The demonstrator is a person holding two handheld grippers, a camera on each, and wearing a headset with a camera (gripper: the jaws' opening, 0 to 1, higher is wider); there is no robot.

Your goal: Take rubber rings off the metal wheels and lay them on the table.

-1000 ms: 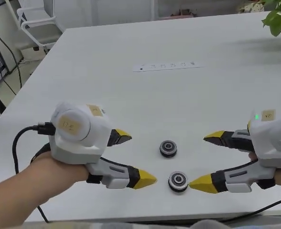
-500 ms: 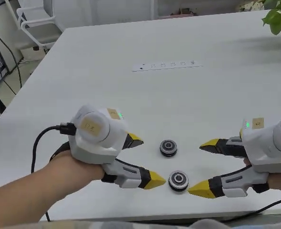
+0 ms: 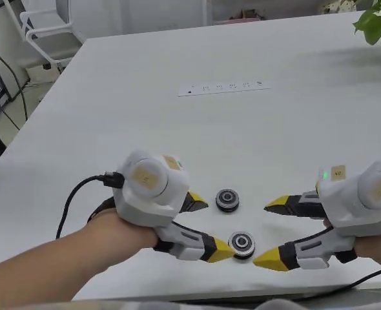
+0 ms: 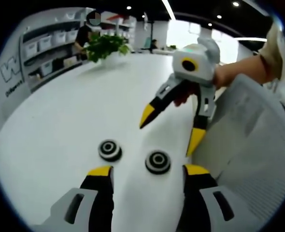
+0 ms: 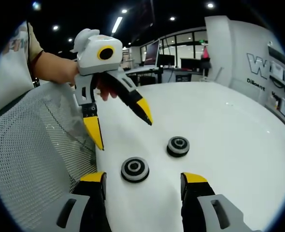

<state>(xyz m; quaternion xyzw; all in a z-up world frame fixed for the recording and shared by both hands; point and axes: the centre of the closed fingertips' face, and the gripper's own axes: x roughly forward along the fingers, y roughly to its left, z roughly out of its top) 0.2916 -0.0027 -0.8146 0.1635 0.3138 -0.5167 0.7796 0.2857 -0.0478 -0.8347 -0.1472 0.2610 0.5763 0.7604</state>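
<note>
Two small metal wheels with black rubber rings lie flat on the white table near its front edge: a farther wheel (image 3: 227,200) (image 4: 109,150) (image 5: 178,146) and a nearer wheel (image 3: 241,244) (image 4: 158,162) (image 5: 135,169). My left gripper (image 3: 214,227) (image 4: 143,171) is open, its yellow tips on either side of the nearer wheel's left flank, close to it. Facing it from the right, my right gripper (image 3: 268,232) (image 5: 143,176) is open too, a short way from the same wheel. Nothing is held.
A row of flush sockets (image 3: 224,86) sits mid-table. A potted plant (image 3: 376,22) stands at the far right corner. A black cable (image 3: 81,194) trails from the left gripper over the table's front-left. A chair (image 3: 39,29) stands beyond the far left corner.
My left gripper has moved right and a little forward, closing in on the nearer wheel. The right gripper has edged left and down toward it. Both wheels stay put.
</note>
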